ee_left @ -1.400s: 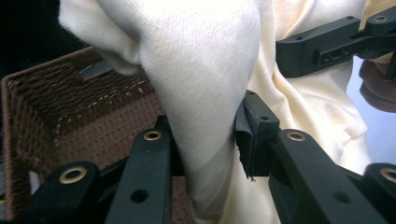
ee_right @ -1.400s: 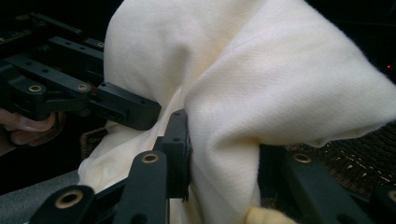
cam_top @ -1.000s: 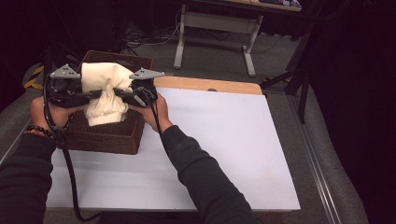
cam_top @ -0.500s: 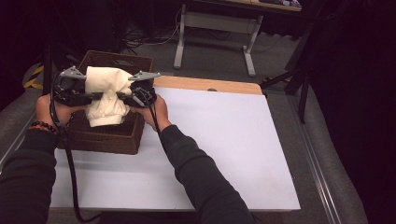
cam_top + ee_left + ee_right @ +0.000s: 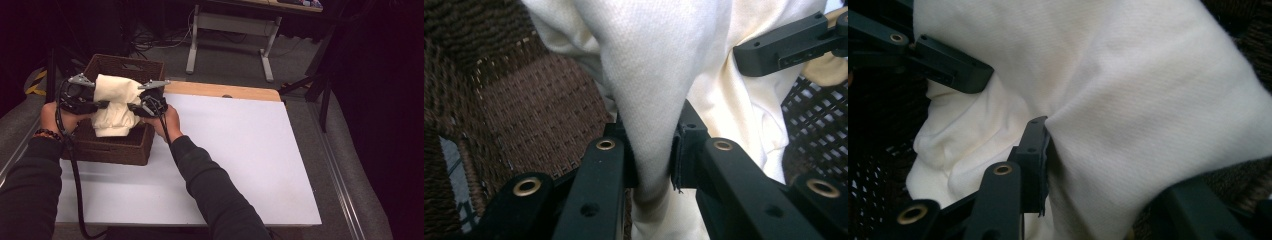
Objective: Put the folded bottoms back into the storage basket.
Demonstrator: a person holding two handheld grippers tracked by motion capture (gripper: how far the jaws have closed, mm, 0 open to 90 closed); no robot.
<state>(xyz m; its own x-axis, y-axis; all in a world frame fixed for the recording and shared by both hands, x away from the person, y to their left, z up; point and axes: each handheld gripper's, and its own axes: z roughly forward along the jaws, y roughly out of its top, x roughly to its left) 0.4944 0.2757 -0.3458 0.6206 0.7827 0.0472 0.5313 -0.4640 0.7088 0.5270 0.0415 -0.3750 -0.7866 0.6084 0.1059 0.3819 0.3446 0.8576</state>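
A cream cloth [image 5: 116, 102] hangs bunched between my two grippers over a brown wicker basket [image 5: 107, 150], its lower end down inside the basket. My left gripper [image 5: 102, 105] pinches a fold of the cloth [image 5: 649, 65]; its jaws [image 5: 653, 150] have just been closing on that fold. My right gripper [image 5: 132, 106] grips the cloth [image 5: 1128, 90] from the other side, one jaw [image 5: 1098, 165] buried under the fabric. The two grippers face each other, close together. In the left gripper view the right gripper [image 5: 789, 42] shows at upper right.
The basket stands on the left part of a white table sheet [image 5: 230, 150], with a wooden board edge [image 5: 225, 91] behind it. A black cable [image 5: 75, 190] trails from the left gripper. Metal desk legs [image 5: 195, 45] stand on the floor beyond.
Both grippers have sunk a little with the cloth, whose lower end now sits deeper in the basket. The cloth stays held on both sides.
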